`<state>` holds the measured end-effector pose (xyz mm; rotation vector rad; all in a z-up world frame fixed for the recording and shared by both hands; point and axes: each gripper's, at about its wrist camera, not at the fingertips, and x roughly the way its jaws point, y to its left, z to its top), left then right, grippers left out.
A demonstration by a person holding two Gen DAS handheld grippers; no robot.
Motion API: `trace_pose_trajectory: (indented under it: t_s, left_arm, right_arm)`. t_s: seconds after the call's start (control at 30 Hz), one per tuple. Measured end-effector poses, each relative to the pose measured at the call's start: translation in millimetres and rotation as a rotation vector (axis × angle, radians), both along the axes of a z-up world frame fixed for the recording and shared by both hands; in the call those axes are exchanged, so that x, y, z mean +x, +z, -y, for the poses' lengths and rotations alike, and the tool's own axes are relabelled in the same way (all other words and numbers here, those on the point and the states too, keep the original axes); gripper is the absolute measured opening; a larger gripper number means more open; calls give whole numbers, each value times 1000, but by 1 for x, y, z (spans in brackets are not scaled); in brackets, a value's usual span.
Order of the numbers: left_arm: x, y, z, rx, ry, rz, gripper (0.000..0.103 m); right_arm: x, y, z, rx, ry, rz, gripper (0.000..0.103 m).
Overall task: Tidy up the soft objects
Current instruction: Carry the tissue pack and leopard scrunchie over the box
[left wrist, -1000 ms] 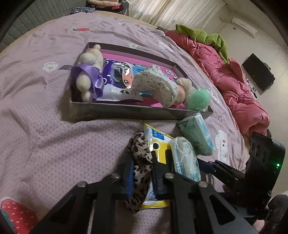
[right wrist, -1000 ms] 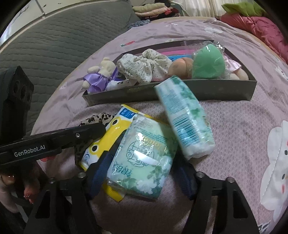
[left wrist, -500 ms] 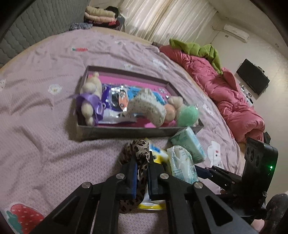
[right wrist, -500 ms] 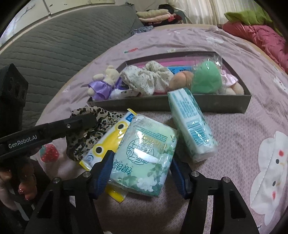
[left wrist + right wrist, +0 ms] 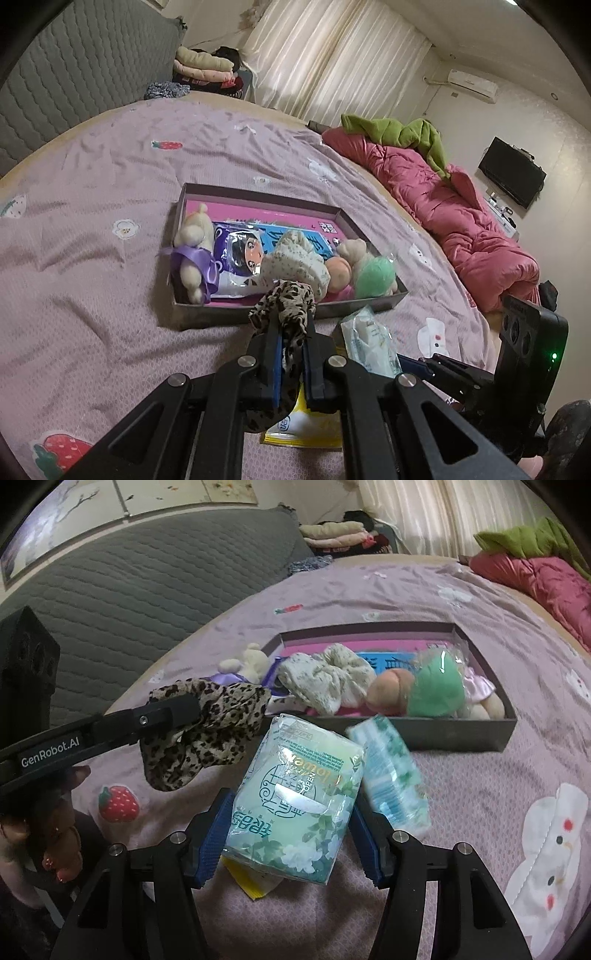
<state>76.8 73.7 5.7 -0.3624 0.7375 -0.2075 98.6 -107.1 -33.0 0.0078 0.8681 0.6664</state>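
My left gripper [image 5: 291, 334] is shut on a leopard-print scrunchie [image 5: 286, 306] and holds it above the bed; it also shows in the right wrist view [image 5: 199, 734]. My right gripper [image 5: 291, 812] is shut on a green tissue pack [image 5: 295, 801], lifted off the bed. A second green tissue pack [image 5: 391, 771] and a yellow packet [image 5: 299, 428] lie on the bedspread. The grey tray [image 5: 291, 315] holds a plush with a purple bow [image 5: 192, 254], a floral scrunchie [image 5: 328, 679], a peach toy [image 5: 391, 690] and a green ball [image 5: 436, 690].
The pink bedspread [image 5: 92, 258] stretches all round the tray. A red quilt [image 5: 461, 221] with a green cloth lies at the right. A grey padded headboard [image 5: 129, 590] rises behind the bed. Folded clothes [image 5: 207, 66] sit at the far corner.
My left gripper has lifted the leopard scrunchie off the bed toward the tray. My right gripper has closed on the tissue pack and raised it off the yellow packet.
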Motion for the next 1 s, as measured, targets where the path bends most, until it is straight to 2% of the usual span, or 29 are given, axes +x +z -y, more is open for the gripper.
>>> trace_pose_trajectory:
  t_s: [0.3,0.53,0.73,1.0]
  left_arm:
    - [-3,9,-5,18,41,38,8]
    - [1,13,-13,6,79,61,8]
    - [4,14,-13,26,89,59,8]
    - [8,23,-7,56,81,113,8]
  right_arm:
    - [-7,17,-7,-29,27,115,63]
    - [-3,27,-7,-39,16,167,63]
    - [6,30,0,-28,-14,175,63]
    - [14,36,7,-15,-42,185,63]
